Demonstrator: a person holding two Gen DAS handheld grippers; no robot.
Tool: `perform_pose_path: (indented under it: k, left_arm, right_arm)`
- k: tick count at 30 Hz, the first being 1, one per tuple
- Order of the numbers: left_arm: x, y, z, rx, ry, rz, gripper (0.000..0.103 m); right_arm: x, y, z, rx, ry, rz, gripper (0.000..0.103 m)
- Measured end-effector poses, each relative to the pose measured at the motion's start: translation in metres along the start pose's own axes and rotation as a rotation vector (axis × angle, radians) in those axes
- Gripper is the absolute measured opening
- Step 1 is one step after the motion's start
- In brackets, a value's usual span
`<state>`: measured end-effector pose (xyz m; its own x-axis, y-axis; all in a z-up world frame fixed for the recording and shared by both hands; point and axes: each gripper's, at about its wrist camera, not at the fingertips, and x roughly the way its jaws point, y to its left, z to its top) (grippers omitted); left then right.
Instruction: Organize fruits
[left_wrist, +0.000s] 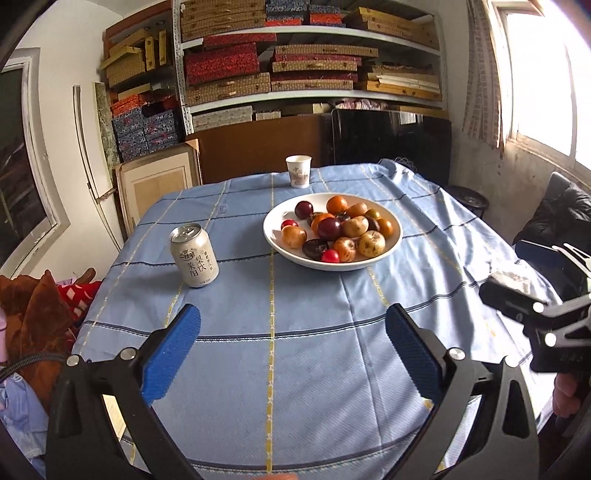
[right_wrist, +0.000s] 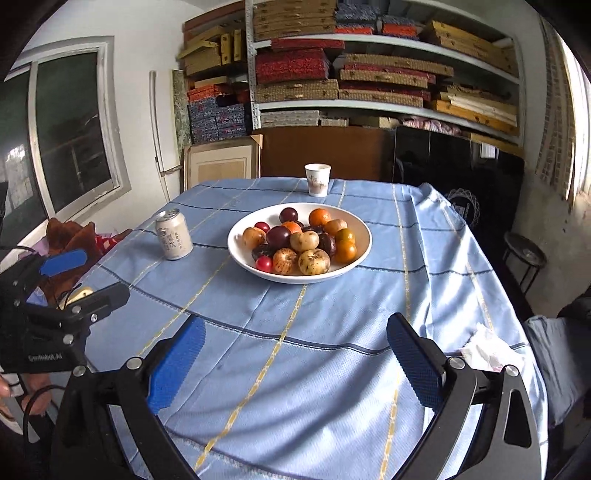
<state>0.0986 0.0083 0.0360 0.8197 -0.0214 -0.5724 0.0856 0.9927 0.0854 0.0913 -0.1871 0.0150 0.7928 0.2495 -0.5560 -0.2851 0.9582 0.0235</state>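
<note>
A table draped in a light blue cloth (right_wrist: 332, 369) with dark and yellow grid lines fills the room's middle. Behind its far edge stand a brown board (right_wrist: 325, 151) and a dark glossy panel (right_wrist: 454, 166), with a pale framed panel (right_wrist: 221, 160) leaning at the far left corner. Above them, white metal shelves (right_wrist: 388, 40) carry stacked red, blue and woven boxes. A white-framed window (right_wrist: 70, 129) sits in the left wall; bright daylight pours through another window (left_wrist: 543, 74) on the right. A small round stool (right_wrist: 524, 254) stands beyond the table's right edge.

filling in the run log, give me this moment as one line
left gripper open, empty | right gripper open, empty | fruits all in white bowl | can left of bowl, untouched
</note>
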Motion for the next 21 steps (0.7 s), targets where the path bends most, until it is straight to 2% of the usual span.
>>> perform_pose_path:
  k: [6,21]
  left_arm:
    - [-0.013,0.004,0.002,-0.031,-0.029,0.007,0.098]
    - [-0.005,0.008,0.003,-0.049,-0.010,0.011,0.098]
  right_arm:
    - [-0.014,0.008,0.001,-0.029,-0.021,0.002,0.099]
    - [-0.009,0.006,-0.002,-0.015,0.002,0.015,0.099]
